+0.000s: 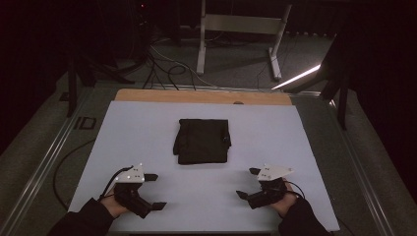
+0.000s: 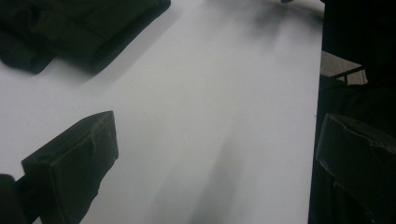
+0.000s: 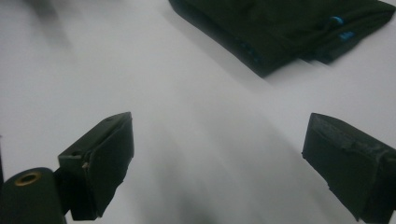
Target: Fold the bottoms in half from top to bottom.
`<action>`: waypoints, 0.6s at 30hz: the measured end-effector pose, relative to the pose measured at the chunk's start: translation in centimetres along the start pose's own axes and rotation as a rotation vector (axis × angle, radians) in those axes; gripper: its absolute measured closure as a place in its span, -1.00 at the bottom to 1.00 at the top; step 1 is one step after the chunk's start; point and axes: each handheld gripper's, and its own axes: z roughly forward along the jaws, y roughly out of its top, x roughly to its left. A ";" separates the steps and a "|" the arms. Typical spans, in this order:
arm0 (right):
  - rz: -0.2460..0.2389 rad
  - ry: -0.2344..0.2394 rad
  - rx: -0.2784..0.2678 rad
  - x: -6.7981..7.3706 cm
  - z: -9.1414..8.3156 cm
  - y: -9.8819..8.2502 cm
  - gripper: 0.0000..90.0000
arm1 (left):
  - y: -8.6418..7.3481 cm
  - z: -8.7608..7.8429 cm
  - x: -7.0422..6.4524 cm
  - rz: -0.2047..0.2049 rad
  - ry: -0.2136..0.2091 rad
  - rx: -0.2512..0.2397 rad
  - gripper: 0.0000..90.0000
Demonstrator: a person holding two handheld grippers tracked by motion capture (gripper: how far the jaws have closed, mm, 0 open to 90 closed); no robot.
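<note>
The left tool [image 1: 154, 191] sits low on the left side of the counter [image 1: 147, 128], near the front edge. A hand [image 1: 114, 205] in a dark sleeve holds it from below. A white three-cornered plate sits on top of it. Its two black jaws are spread wide apart and hold nothing. In the left gripper view, the left tool [image 2: 212, 154] has bare white counter [image 2: 210, 93] between its jaws, and the black cloth [image 2: 70, 28] lies up in the far left corner, well apart from them.

In the middle of the counter lies the black cloth [image 1: 202, 141]. It is folded into a neat, almost square pile. It rests flat on the white top, a bit closer to the back than to the front. Nothing touches it. It lies between the two tools but farther back than both.

The right tool [image 1: 248, 183] sits low on the right side of the counter, near the front edge too. Another hand [image 1: 285, 202] in a dark sleeve holds it. It has a white plate on top as well. Its jaws are also spread wide and hold nothing. In the right gripper view, the right tool [image 3: 217, 154] has white counter [image 3: 93, 70] between its jaws. The black cloth [image 3: 280, 28] lies ahead at the top right, with small blue bits along its folded edge. It is well apart from the jaws.
</note>
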 end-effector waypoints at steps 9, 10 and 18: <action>0.045 -0.069 -0.022 -1.2 -2.3 -1.6 -0.80 | -0.7 -1.3 0.3 -0.011 0.020 -0.007 -1.00; 0.042 -0.073 -0.020 -1.3 -2.5 -1.7 -0.80 | -0.7 -1.3 0.3 -0.011 0.020 -0.007 -1.00; 0.077 -0.106 -0.027 -1.6 -3.7 -2.8 -0.80 | -1.5 -2.6 0.8 -0.031 0.040 -0.020 -1.00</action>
